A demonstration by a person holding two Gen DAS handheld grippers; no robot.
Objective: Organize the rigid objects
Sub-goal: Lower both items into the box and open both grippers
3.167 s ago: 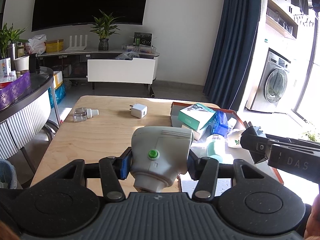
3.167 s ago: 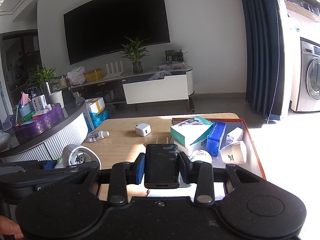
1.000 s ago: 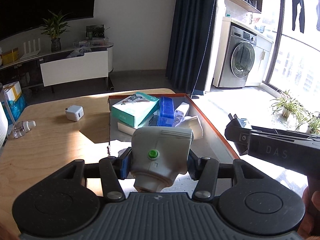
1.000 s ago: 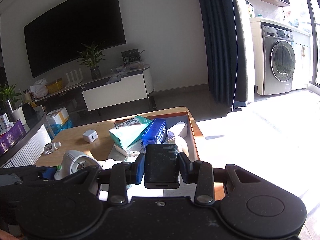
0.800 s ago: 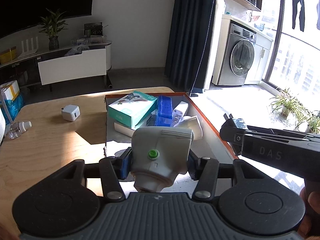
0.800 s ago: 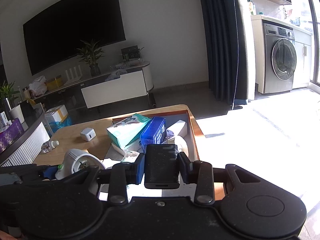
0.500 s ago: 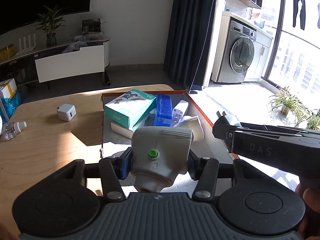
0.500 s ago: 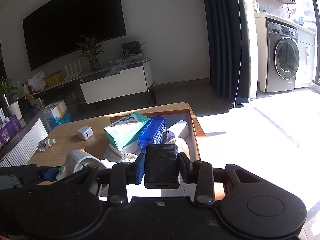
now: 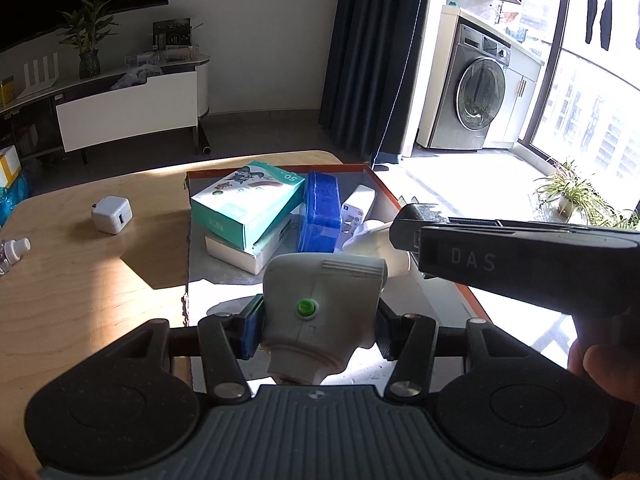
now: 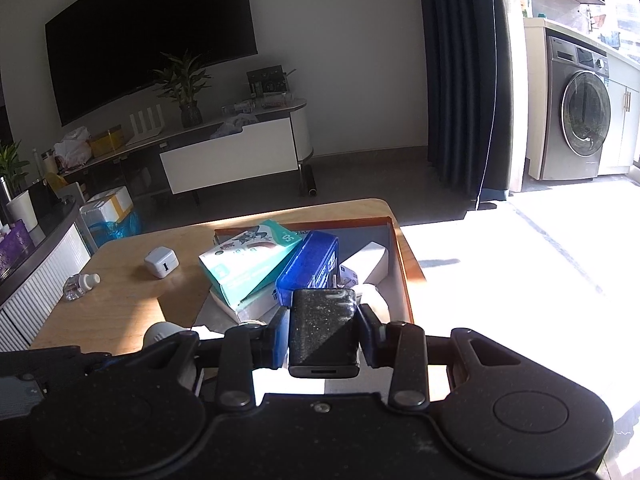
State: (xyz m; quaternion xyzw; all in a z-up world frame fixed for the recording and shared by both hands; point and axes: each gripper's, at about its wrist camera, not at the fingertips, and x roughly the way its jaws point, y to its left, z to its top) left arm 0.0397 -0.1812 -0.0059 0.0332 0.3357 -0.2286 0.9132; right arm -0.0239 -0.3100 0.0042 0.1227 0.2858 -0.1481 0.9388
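Where it crosses the tray [image 9: 466, 294], right tongs [image 10: 323, 330] read "DAS"

1. Both grippers are now closer to the orange-rimmed tray [image 9: 472, 300] than before.
2. The left gripper [image 9: 318, 320], with the white device [image 9: 320, 300], now hangs over the tray's near end, not over the wooden table [image 9: 80, 280].
3. The right gripper [image 10: 323, 330], with the black charger [image 10: 323, 328], is now nearer the blue box [image 10: 310, 268].
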